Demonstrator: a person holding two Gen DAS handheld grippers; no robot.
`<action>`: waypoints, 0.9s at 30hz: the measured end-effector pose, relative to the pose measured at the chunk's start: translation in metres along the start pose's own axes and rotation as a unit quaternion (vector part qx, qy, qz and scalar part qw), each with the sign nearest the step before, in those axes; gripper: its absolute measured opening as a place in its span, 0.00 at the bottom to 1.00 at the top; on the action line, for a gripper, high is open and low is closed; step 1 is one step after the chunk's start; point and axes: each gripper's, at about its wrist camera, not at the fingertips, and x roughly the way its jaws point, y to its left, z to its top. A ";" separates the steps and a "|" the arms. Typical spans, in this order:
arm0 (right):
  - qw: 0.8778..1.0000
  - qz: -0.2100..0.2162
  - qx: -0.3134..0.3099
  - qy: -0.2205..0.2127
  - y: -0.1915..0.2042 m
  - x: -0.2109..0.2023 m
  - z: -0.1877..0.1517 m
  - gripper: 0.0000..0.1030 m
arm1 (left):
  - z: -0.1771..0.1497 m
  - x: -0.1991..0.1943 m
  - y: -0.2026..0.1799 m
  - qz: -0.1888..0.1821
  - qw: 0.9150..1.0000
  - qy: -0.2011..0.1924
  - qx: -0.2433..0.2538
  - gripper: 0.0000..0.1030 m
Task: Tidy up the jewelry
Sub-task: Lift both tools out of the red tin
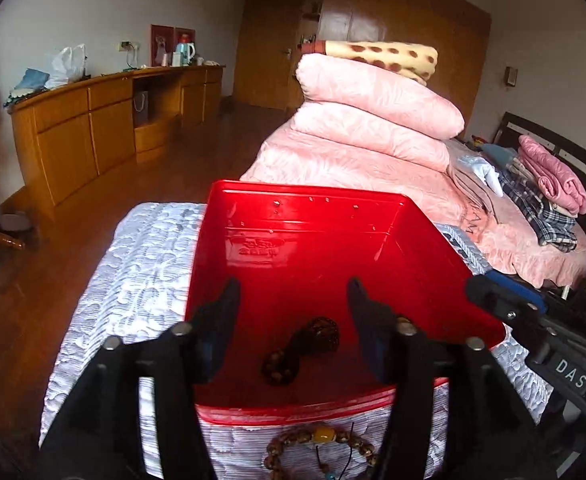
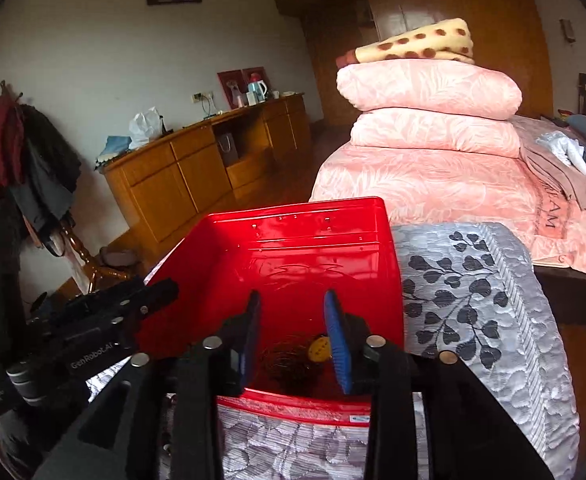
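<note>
A red plastic box (image 1: 293, 208) stands open on a grey patterned quilt (image 1: 141, 264). Dark bead bracelets (image 1: 305, 346) lie on its floor near the front wall. My left gripper (image 1: 293, 300) is open and empty, fingers just over the box's front edge, above the bracelets. A brown bead bracelet with an amber bead (image 1: 321, 440) lies on the quilt outside the box, below the left gripper. In the right wrist view the box (image 2: 313, 210) holds a dark coiled necklace (image 2: 289, 360) with a yellow bead (image 2: 320, 350). My right gripper (image 2: 293, 300) is open and empty above it.
The right gripper shows at the box's right side (image 1: 505, 300), and the left gripper at its left side (image 2: 125, 304). Folded pink quilts (image 1: 373, 120) and clothes (image 1: 549, 184) are piled on the bed behind. A wooden sideboard (image 1: 105, 120) stands along the far wall.
</note>
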 end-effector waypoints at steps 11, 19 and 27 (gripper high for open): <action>1.000 -0.020 0.006 -0.015 -0.002 -0.043 -0.034 0.56 | -0.032 -0.056 0.005 0.038 0.998 -0.030 0.031 0.82; 0.999 -0.044 0.006 0.008 -0.002 -0.065 -0.076 0.82 | -0.068 -0.079 0.030 0.043 0.999 -0.013 0.007 0.89; 0.998 -0.049 -0.005 0.030 0.004 -0.078 -0.103 0.82 | -0.103 -0.098 0.039 0.057 0.998 0.010 0.012 0.90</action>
